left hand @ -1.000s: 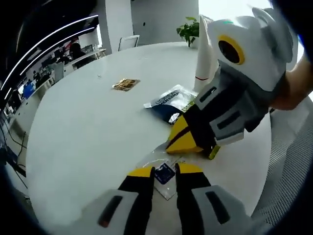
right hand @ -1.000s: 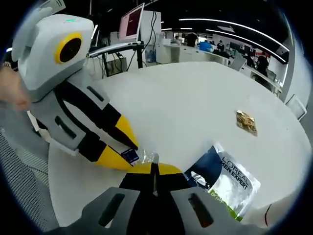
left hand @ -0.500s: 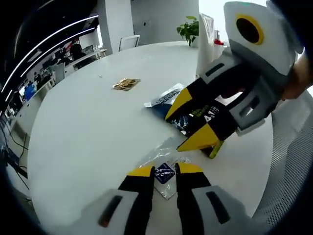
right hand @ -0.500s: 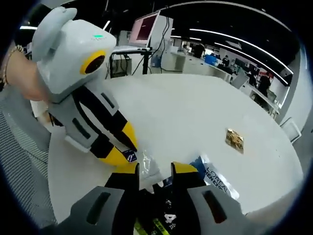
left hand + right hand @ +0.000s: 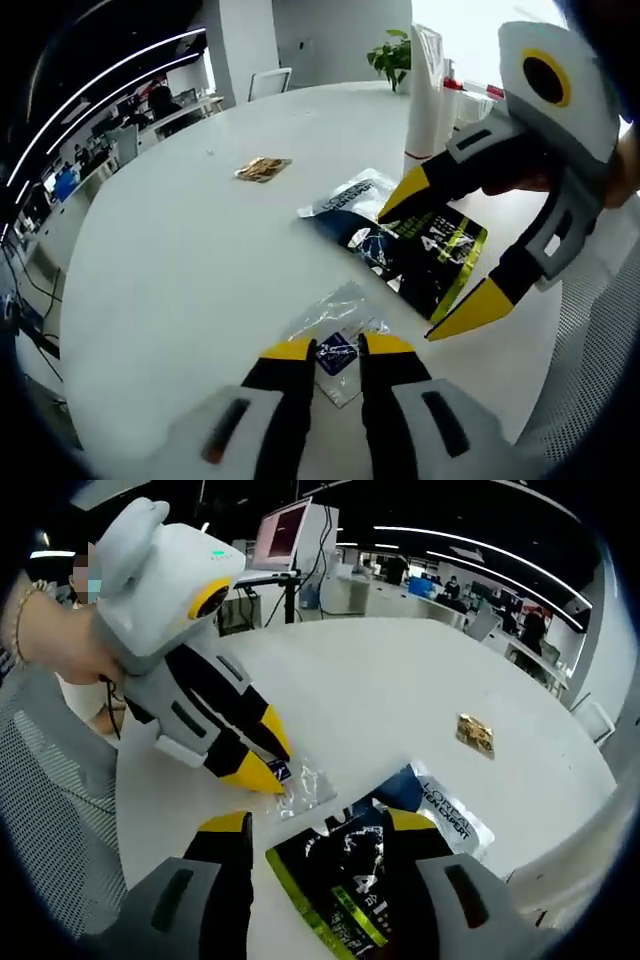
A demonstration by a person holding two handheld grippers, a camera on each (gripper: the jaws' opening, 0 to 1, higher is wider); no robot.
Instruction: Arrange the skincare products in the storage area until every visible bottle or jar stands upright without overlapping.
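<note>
Ahead of the tool in the left gripper view, a round white worktop (image 5: 180, 250) stretches away, with a potted green plant (image 5: 392, 58) and a white chair (image 5: 268, 82) at its far edge. In the right gripper view, a lit computer monitor (image 5: 281, 532) stands on a desk beyond the worktop, up and left of the tool, in a dim open office.

The black sachet (image 5: 345, 880) hides part of the blue-and-white L'Oréal packet (image 5: 440, 805). The small gold wrapper (image 5: 262, 168) is too tiny to identify.
</note>
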